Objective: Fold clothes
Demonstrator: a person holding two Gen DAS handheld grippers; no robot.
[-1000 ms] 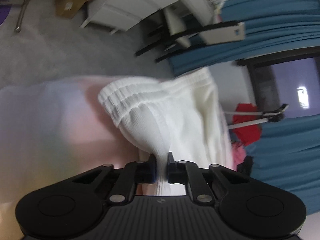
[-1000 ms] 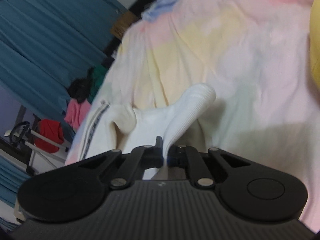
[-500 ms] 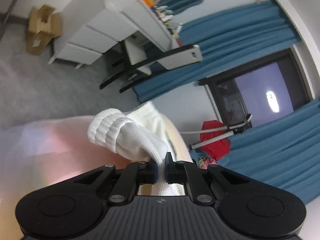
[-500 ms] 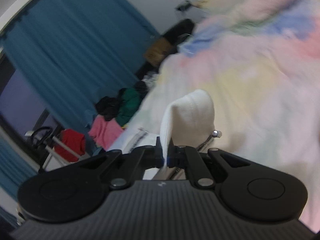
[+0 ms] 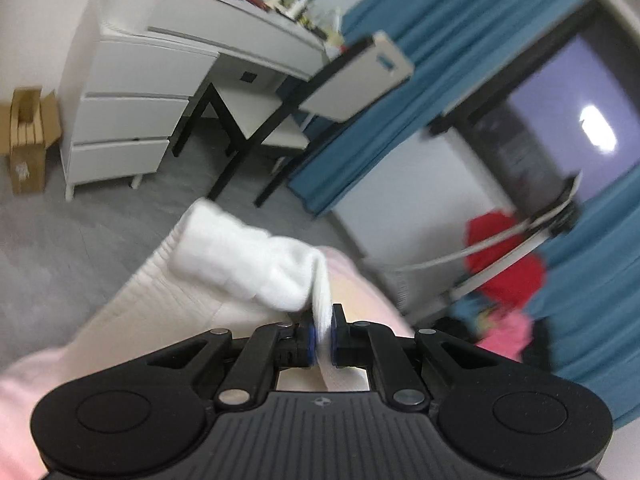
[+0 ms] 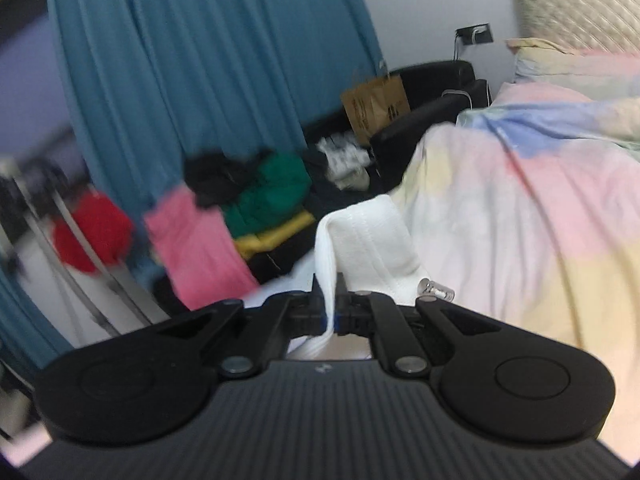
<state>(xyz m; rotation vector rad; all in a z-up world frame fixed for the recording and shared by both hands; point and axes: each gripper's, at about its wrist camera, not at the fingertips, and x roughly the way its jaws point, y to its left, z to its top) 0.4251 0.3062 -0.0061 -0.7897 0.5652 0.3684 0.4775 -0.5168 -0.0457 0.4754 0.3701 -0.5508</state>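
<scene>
A white knit garment with ribbed hems is held up off the bed by both grippers. In the left wrist view my left gripper [image 5: 323,334] is shut on a fold of the white garment [image 5: 244,256], whose ribbed end bunches to the upper left. In the right wrist view my right gripper [image 6: 330,308] is shut on another edge of the garment [image 6: 368,240], which stands up above the jaws; a metal zipper pull [image 6: 435,290] hangs beside it. The rest of the garment below both grippers is hidden.
A bed with a pastel quilt [image 6: 520,208] and pillows [image 6: 580,20] lies to the right. A pile of clothes [image 6: 256,196], a paper bag [image 6: 376,104] and blue curtains [image 6: 200,60] are behind. A white desk [image 5: 136,92], chair [image 5: 288,108] and cardboard box [image 5: 26,136] stand on grey floor.
Both grippers have lifted and tilted upward with the garment; the views now show the room instead of the bed surface. The cloth has bunched closer to the jaws.
</scene>
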